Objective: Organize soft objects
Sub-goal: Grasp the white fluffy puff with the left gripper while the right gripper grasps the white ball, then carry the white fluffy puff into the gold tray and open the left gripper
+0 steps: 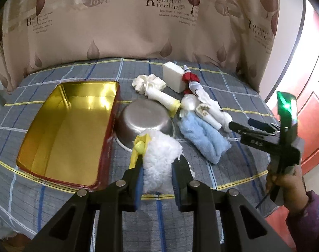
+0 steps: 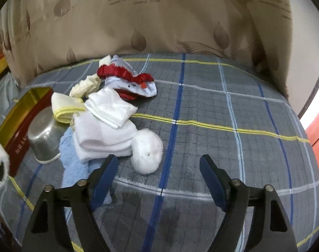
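Both grippers are busy: left gripper point(image 1: 157, 163) clamps a fluffy white cloth point(image 1: 159, 153) at lower centre, above the plaid blanket point(image 1: 201, 220); right gripper point(image 2: 159, 168) gapes with nothing between its pads. Gold tin point(image 1: 69, 130) sits left (bare inside), steel bowl point(image 1: 146, 119) beside it, blue towel point(image 1: 203, 138) and white socks point(image 2: 104, 134) right.

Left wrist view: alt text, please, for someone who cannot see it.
The left tool grips a fluffy white item above a plaid cloth, beside an open gold tin and a steel bowl. More soft items lie beyond; the right tool reaches toward them.
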The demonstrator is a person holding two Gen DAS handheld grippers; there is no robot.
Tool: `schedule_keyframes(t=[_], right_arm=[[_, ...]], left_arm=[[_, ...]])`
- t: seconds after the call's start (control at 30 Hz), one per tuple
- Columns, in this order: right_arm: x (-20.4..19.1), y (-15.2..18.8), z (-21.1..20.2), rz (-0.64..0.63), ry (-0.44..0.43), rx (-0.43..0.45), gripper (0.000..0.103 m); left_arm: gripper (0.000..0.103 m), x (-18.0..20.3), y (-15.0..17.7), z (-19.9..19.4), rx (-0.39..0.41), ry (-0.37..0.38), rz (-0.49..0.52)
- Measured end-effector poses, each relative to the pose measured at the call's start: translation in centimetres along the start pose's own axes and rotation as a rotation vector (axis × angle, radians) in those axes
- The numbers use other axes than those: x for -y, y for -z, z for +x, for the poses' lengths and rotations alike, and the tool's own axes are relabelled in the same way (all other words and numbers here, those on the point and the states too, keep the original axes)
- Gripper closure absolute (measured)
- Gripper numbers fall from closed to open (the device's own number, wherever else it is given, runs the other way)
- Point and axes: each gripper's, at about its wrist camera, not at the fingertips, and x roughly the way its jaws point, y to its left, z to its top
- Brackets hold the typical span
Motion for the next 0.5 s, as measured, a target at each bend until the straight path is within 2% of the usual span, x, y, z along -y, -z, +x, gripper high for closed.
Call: schedule_keyframes(t=[0.13, 0.2, 0.27, 0.33, 0.5], right_arm=[[-0.4, -0.7, 1.2, -0.029, 0.031, -0.027, 0.035], [-0.2, -0.8, 1.9, -0.030, 0.013, -0.050, 0.048], [-0.2, -0.8, 2.7, -0.040, 0.010, -0.076, 0.071], [0.0, -0.5, 3.1, -0.033, -0.016, -0.096, 0.086], [0.2, 1.0, 0.6, -0.015, -0.018, 0.014, 0.088]], left_arm=[[0.079, -0.3, -0.8, -0.7, 0.013, -0.001, 0.002], [0.078, -0.4, -1.1, -1.0, 0.017, -0.003, 0.006], [0.078, -0.6, -1.3, -1.1, 0.019, -0.004, 0.006], [0.078, -0.7, -1.5, -1.1, 0.018, -0.009, 0.004], [0.078, -1.3, -2.1, -1.5, 0.033, -0.036, 0.011]])
